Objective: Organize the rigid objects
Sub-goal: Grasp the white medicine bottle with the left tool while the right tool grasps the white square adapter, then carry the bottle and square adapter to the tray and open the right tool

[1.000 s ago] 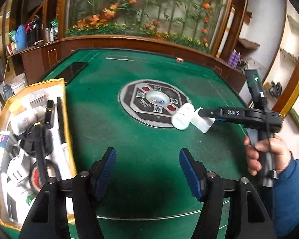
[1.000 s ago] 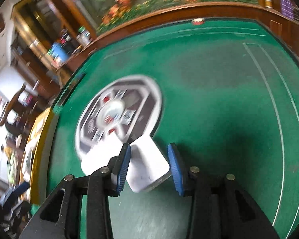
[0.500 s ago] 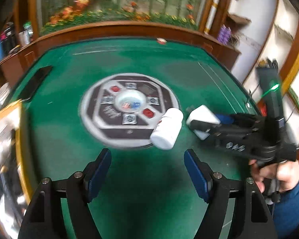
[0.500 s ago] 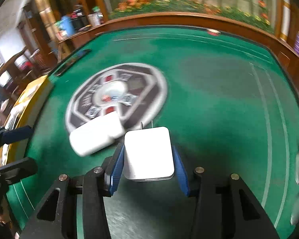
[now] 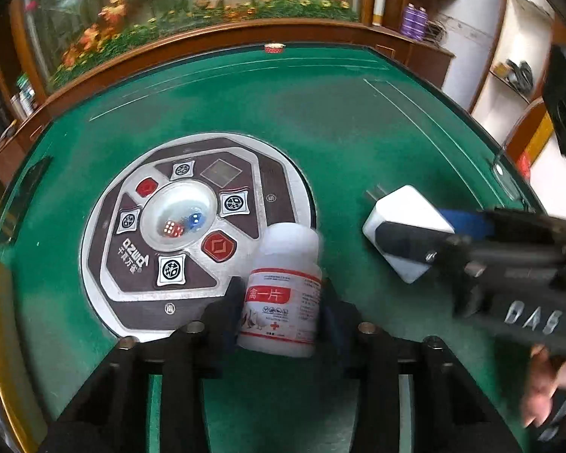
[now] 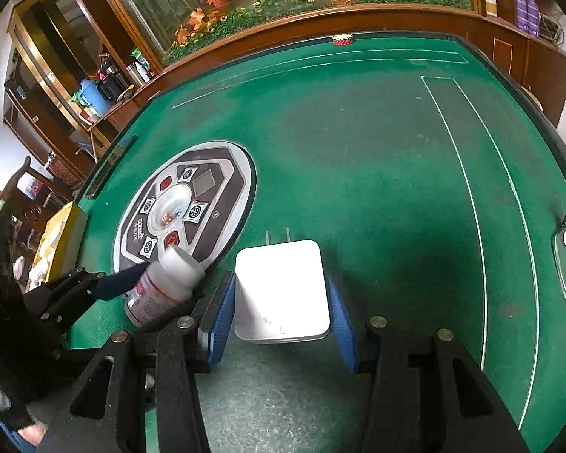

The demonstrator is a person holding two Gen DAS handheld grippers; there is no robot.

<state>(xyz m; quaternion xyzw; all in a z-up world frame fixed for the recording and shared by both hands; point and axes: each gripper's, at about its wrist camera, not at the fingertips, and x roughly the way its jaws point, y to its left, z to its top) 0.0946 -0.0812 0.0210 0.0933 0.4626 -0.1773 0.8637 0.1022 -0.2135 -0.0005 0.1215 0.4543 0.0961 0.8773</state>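
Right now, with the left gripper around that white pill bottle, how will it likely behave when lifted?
The pill bottle looks like rigid plastic, so it probably won't squash between the left gripper pads. Its smooth round body lies on its side, so it may roll if released. It's probably light.

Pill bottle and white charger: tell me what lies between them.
Only bare green felt separates the pill bottle from the white charger, as the left wrist view shows; the two do not touch.

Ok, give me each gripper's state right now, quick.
Left gripper: shut on the white pill bottle.
Right gripper: shut on the white charger, prongs pointing away.
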